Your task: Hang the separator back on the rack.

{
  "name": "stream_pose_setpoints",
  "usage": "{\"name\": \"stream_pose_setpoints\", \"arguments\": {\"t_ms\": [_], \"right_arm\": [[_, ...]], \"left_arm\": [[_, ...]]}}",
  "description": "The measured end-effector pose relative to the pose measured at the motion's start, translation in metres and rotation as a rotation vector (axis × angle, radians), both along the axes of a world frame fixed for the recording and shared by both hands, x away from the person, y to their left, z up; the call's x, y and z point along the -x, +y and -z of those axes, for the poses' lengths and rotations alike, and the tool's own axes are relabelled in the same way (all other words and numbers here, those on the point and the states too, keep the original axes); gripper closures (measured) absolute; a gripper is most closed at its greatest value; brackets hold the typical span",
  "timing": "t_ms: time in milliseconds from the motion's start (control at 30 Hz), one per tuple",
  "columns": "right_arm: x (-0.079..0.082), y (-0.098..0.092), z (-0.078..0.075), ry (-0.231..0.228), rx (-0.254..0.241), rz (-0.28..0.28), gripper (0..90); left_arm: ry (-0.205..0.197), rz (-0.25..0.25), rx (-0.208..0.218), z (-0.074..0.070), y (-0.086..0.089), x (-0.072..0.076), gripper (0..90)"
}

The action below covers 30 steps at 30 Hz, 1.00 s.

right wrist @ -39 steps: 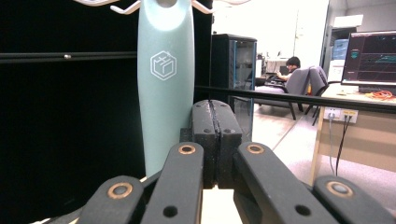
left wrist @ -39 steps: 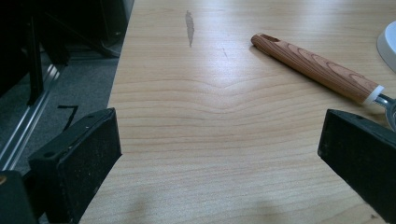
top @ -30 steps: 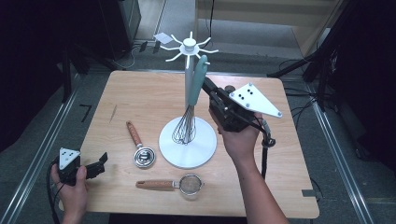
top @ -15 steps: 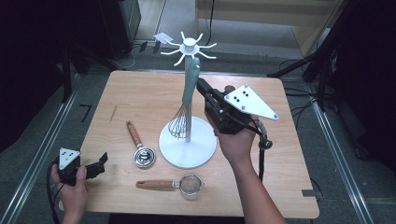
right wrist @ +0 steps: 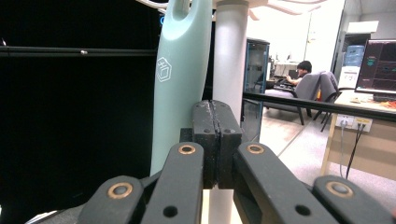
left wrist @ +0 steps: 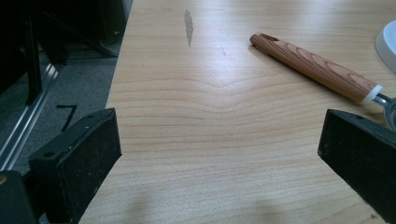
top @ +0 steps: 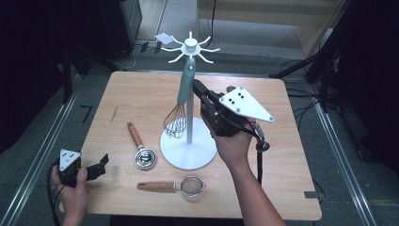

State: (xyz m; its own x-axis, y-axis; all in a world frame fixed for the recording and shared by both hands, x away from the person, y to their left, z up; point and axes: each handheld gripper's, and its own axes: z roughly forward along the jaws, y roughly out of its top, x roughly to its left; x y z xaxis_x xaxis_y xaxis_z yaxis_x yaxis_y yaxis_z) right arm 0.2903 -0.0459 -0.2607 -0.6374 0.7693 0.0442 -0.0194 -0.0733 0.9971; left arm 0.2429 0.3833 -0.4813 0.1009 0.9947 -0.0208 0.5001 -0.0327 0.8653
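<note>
A whisk point(top: 184, 89) with a teal handle point(right wrist: 180, 84) hangs from a hook of the white utensil stand point(top: 190, 141), its wires beside the pole point(right wrist: 231, 56). My right gripper point(top: 196, 85) is raised next to the handle from the right, its tips close against it; whether they touch I cannot tell. Its jaws point(right wrist: 215, 140) are shut flat together with nothing between them. My left gripper point(top: 96, 167) rests low at the table's front left corner, open, with bare wood between its jaws point(left wrist: 219, 154).
A small metal measuring cup point(top: 141, 146) with a wooden handle point(left wrist: 317, 70) lies left of the stand's base point(left wrist: 387, 42). A little strainer point(top: 179, 186) with a wooden handle lies near the front edge. The table point(top: 282, 179) drops to a floor with rails and cables.
The right gripper's tips have crept left toward the stand's pole, and the whisk has swung left with its wires now left of the pole. The left gripper has stayed put.
</note>
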Motion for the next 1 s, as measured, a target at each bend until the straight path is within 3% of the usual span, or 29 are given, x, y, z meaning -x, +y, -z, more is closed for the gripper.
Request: {"name": "stream_pose_setpoints", "arguments": {"t_ms": [500, 1000], "right_arm": [[0.0, -0.001, 0.003, -0.015, 0.03, 0.025, 87.6], [0.0, -0.035, 0.031, 0.043, 0.057, 0.122, 79.9]], "left_arm": [[-0.002, 0.001, 0.004, 0.0, 0.0, 0.0, 0.0], [0.0, -0.021, -0.008, 0.0, 0.0, 0.0, 0.0]]}}
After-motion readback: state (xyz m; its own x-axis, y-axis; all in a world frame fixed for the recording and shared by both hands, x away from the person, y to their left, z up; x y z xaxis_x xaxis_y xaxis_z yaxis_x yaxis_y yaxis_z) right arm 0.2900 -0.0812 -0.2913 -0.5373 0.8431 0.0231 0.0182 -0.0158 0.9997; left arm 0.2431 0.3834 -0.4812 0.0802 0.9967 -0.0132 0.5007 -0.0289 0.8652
